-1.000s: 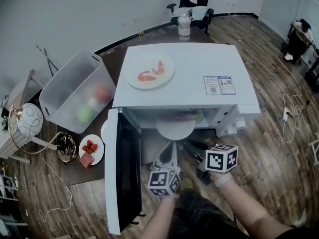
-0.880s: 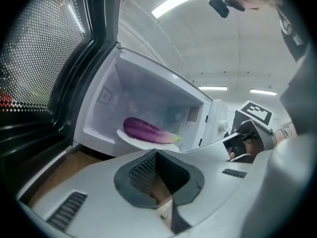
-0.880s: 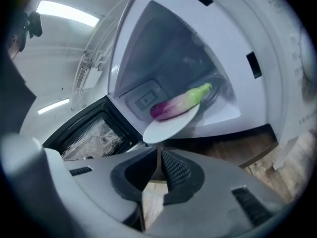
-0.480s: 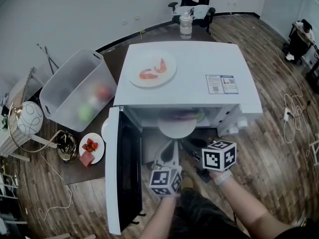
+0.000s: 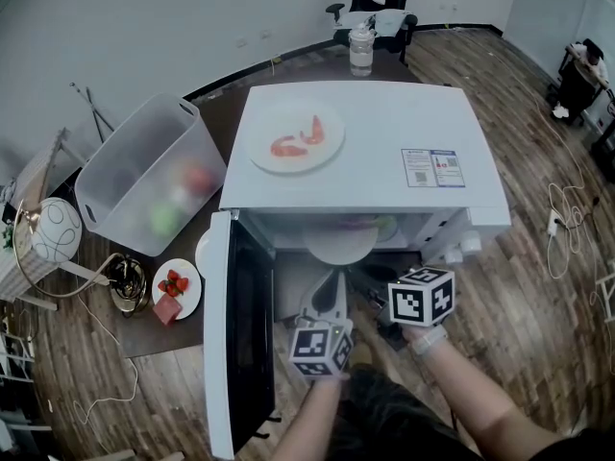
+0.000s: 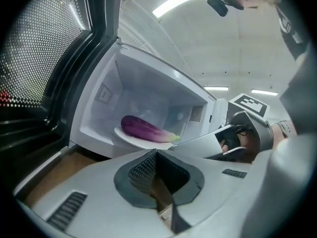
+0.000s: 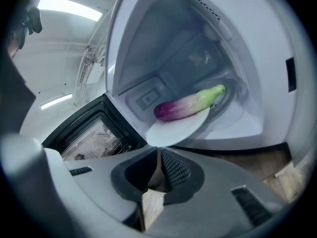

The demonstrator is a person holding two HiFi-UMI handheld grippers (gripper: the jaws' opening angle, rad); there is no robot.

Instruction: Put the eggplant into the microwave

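Inspecting eggplant [image 6: 143, 129] on white plate [image 6: 130, 137] inside open microwave [image 5: 384, 113].
My left gripper [image 6: 156, 153] and right gripper [image 7: 159, 150]: jaws pressed together, empty.

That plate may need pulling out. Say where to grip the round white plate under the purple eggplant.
Probably its bare near rim, from the white microwave's open front: the round white plate juts out there, and the purple eggplant lies further back.

Your eggplant [image 6: 146, 129], purple with a pale green end, lies on its side on a white plate [image 5: 338, 243] inside the white microwave [image 5: 384, 152], door wide open.
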